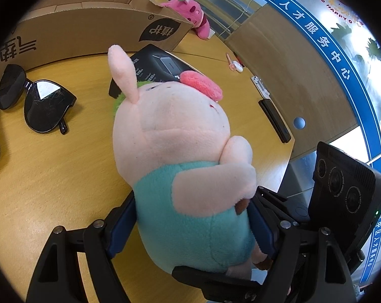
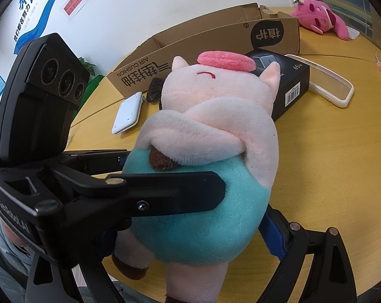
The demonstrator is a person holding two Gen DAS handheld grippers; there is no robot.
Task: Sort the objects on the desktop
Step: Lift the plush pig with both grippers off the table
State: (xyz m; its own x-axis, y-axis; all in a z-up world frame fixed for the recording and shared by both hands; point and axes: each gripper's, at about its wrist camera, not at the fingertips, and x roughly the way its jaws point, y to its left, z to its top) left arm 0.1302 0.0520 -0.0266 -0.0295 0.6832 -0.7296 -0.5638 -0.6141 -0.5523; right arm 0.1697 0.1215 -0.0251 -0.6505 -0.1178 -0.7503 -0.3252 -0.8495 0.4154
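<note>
Both grippers are clutching the pale pink plush pig in a teal shirt [image 1: 180,151] above the round yellow wooden table [image 1: 51,176]: the left gripper [image 1: 190,224] is squeezing its belly, the right gripper [image 2: 190,224] is pinching its lower body.

A pale pink plush pig [image 1: 180,156] in a teal outfit, with a darker pink snout and brown hooves, is held upright above the yellow wooden table [image 1: 51,181]. It is gripped at its teal body from both sides, its head tilted toward the cardboard box [image 1: 94,25].
</note>
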